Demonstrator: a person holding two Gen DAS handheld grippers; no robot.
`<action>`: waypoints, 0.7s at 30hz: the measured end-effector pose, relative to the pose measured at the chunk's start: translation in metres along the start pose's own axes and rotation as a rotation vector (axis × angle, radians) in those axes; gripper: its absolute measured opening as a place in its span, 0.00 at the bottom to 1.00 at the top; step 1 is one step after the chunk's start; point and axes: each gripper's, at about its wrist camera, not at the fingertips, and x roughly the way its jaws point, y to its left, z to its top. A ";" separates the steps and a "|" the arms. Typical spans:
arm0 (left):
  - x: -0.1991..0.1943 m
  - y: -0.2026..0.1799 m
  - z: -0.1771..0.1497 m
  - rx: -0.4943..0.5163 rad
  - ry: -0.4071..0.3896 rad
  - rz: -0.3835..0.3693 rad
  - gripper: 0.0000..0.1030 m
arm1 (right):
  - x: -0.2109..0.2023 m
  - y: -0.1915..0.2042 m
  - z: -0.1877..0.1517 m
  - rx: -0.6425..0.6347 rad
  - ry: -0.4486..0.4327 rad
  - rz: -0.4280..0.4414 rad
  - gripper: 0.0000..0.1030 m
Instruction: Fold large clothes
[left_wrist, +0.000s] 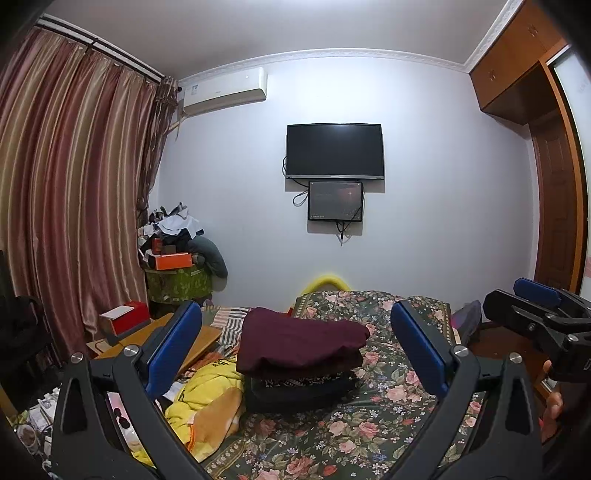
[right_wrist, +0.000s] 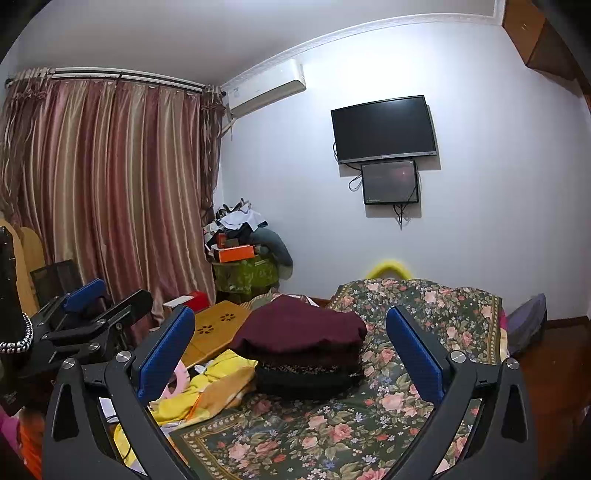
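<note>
Above the floral bedspread (left_wrist: 351, 424), both grippers (left_wrist: 295, 350) (right_wrist: 291, 354) hover level, jaws apart, facing folded clothes (left_wrist: 299, 350).

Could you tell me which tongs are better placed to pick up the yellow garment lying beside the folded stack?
Left, probably. The yellow garment lies left of the folded stack, nearer the open left tongs; the right tongs are also open.

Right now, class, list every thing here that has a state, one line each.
Left tool: open, empty.
Right tool: open, empty.
Maroon cloth garment: folded, topping a stack.
Black wall television: off.
Striped brown curtains: drawn shut.
Yellow blanket: crumpled.
</note>
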 end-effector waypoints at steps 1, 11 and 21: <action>0.001 0.000 0.000 -0.001 0.002 0.000 1.00 | 0.000 0.000 -0.001 0.001 0.001 0.001 1.00; 0.005 -0.002 -0.002 0.001 0.014 -0.013 1.00 | 0.002 -0.005 0.000 0.022 0.009 -0.006 1.00; 0.012 -0.005 -0.002 0.002 0.035 -0.045 1.00 | 0.002 -0.007 0.001 0.027 0.013 -0.012 1.00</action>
